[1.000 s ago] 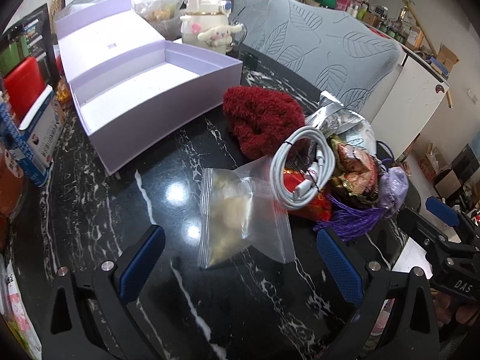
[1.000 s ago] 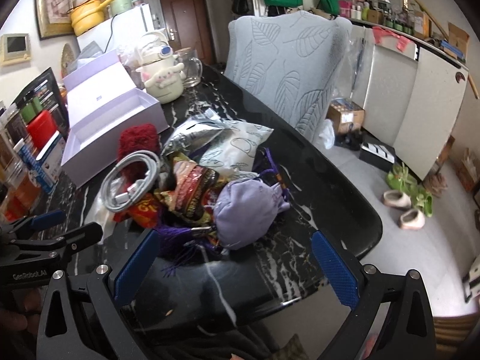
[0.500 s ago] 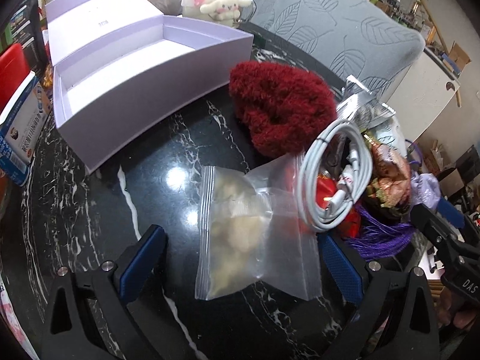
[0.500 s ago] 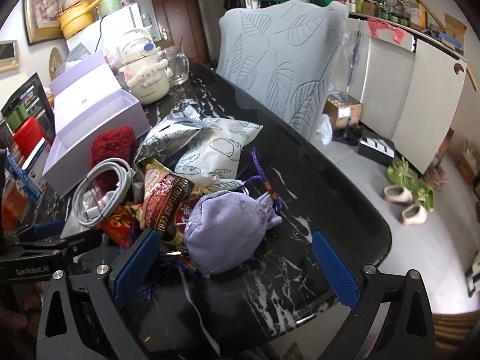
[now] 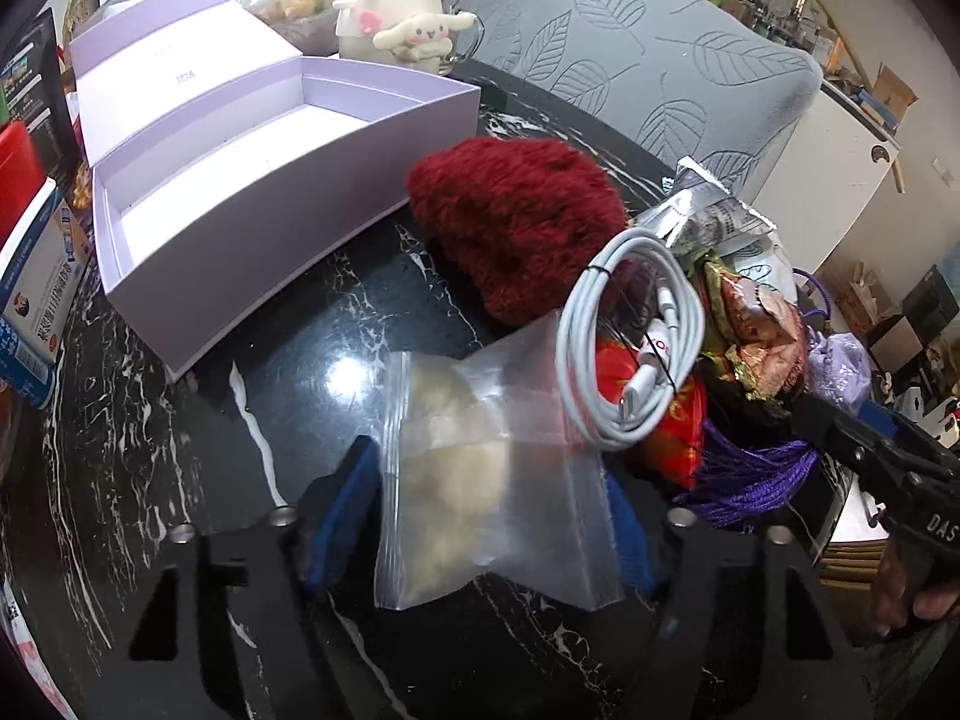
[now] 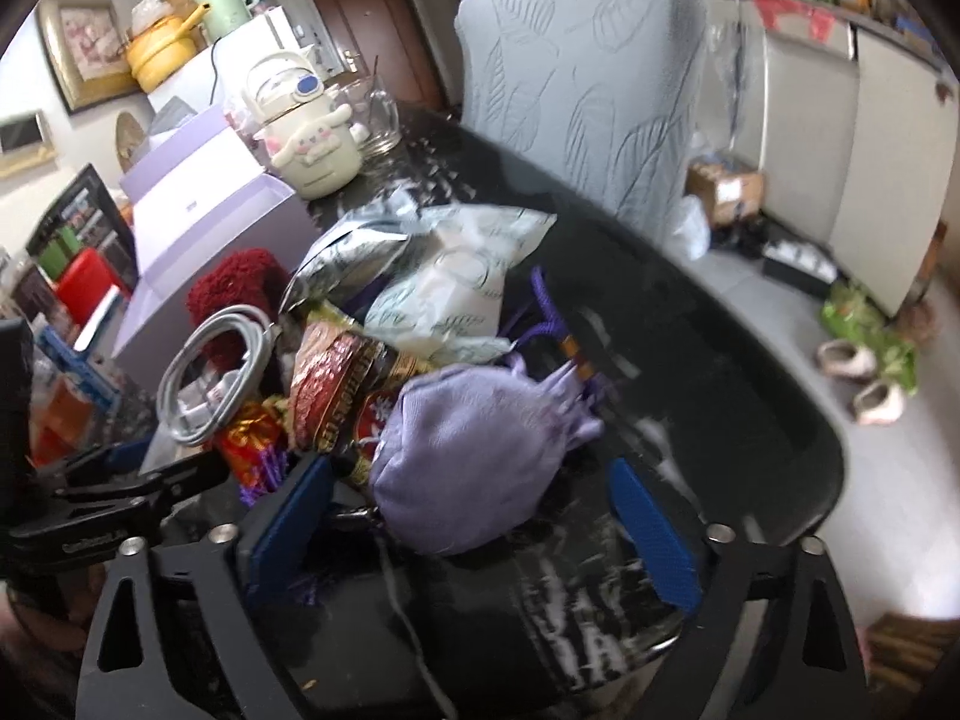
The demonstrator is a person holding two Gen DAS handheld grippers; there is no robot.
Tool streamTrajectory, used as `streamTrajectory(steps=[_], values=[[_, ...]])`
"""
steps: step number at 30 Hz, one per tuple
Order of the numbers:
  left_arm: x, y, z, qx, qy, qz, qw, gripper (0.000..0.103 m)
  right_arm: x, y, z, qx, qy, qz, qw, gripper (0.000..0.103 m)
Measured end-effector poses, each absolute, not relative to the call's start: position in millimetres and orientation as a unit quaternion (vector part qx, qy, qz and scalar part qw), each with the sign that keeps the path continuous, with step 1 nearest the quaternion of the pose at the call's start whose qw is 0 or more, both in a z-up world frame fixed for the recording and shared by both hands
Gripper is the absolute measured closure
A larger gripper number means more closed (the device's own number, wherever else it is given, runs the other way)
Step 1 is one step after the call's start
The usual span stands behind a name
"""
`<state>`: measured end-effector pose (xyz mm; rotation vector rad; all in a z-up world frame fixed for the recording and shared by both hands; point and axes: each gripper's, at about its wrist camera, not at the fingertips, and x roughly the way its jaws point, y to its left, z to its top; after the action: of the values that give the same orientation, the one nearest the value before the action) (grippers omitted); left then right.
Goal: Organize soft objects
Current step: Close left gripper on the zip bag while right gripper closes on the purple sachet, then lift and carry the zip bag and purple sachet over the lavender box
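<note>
A clear zip bag (image 5: 480, 480) of pale lumps lies on the black marble table, between the blue pads of my left gripper (image 5: 486, 516), which has closed in on both sides of it. Behind it lie a fuzzy red soft item (image 5: 516, 228) and a coiled white cable (image 5: 630, 348). The open lilac box (image 5: 270, 180) stands at the left. My right gripper (image 6: 474, 510) is open around a lilac drawstring pouch (image 6: 474, 450), with its pads apart from the pouch. Foil snack bags (image 6: 342, 384) and a white printed bag (image 6: 456, 288) lie behind.
A cream kettle with a toy dog (image 5: 396, 18) and a glass jug (image 6: 372, 120) stand at the far table end. A grey leaf-pattern chair (image 6: 588, 84) is beside the table. Books and a red case (image 5: 24, 228) line the left edge. The table's rounded edge (image 6: 828, 468) is at the right.
My left gripper moved forward and narrowed around the zip bag. My right gripper moved forward so that the lilac pouch now sits between its open fingers.
</note>
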<state>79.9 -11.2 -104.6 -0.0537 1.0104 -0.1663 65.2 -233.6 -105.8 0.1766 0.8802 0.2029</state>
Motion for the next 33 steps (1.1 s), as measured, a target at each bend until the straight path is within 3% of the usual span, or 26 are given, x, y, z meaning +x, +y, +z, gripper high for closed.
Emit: streamTrajectory(steps=[5,10,11,33], values=[[72.7,-5.7,-102.1,-0.035,0.479,-0.081,0.873,0.056,62.1,-235.1,-107.8,0.113,0.423,0.127,0.890,0.037],[63.0,-5.3,-100.4,-0.032,0.480,-0.078,0.873,0.061,56.1,-232.6,-107.4,0.114,0.421,0.140,0.889,0.054],[59.1,-6.6,-99.8,-0.031,0.478,-0.077,0.874,0.063,55.9,-232.4,-107.7,0.113,0.419,0.139,0.890,0.064],[8.9,4.9,-68.1,-0.053,0.437,-0.067,0.896,0.065,25.7,-223.1,-73.7,0.061,0.368,0.140,0.917,0.066]])
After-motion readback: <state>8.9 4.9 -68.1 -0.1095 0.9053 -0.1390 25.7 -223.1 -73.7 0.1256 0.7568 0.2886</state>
